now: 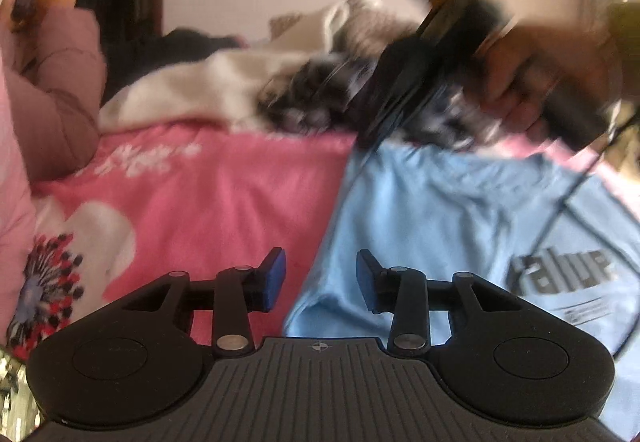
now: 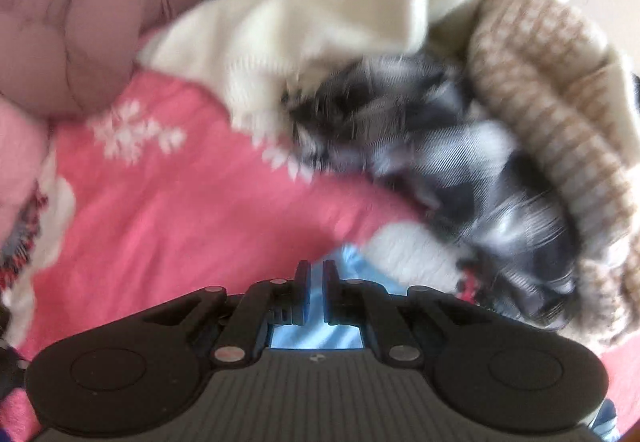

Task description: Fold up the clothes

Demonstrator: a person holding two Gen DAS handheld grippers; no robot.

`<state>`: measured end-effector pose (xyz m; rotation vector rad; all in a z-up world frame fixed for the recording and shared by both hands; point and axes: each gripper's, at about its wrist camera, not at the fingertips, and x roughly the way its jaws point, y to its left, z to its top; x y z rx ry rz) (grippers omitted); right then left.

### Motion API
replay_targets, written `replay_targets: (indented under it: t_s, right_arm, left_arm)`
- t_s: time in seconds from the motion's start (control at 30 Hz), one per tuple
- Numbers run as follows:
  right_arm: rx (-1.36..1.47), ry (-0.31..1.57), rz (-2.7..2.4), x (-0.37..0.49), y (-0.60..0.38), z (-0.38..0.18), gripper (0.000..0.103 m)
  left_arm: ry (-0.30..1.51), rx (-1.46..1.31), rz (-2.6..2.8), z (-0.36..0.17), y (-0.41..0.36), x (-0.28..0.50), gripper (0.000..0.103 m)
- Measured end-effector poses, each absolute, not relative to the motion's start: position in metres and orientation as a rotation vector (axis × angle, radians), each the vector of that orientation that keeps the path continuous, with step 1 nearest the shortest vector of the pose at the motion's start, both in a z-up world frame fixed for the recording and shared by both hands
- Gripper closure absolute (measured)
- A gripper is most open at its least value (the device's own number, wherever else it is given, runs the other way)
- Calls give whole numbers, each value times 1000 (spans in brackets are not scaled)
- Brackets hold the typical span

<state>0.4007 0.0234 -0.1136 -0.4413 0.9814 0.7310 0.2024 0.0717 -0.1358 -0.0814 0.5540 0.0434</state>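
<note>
Black left gripper hovers with its fingers parted and nothing between them, over the left edge of the light blue T-shirt spread on the pink bed cover. Right gripper has its fingers closed, pinching a fold of that T-shirt. Behind lies a pile: cream sweater, grey plaid cloth, beige knit. No containers show. A person's pink padded sleeve sits left.

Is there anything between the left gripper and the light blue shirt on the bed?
Nothing visible. The left gripper is open over the edge of the light blue shirt, with only the pink bedspread beside it. The right gripper is pinched on the same shirt.
</note>
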Motion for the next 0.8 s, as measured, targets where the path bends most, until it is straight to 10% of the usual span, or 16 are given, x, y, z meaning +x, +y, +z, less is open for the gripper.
replay_targets:
  t_s: [0.8]
  right_arm:
    - [-246, 1050, 780, 367, -88, -93, 97]
  left_arm:
    - [613, -11, 39, -137, 57, 200, 63]
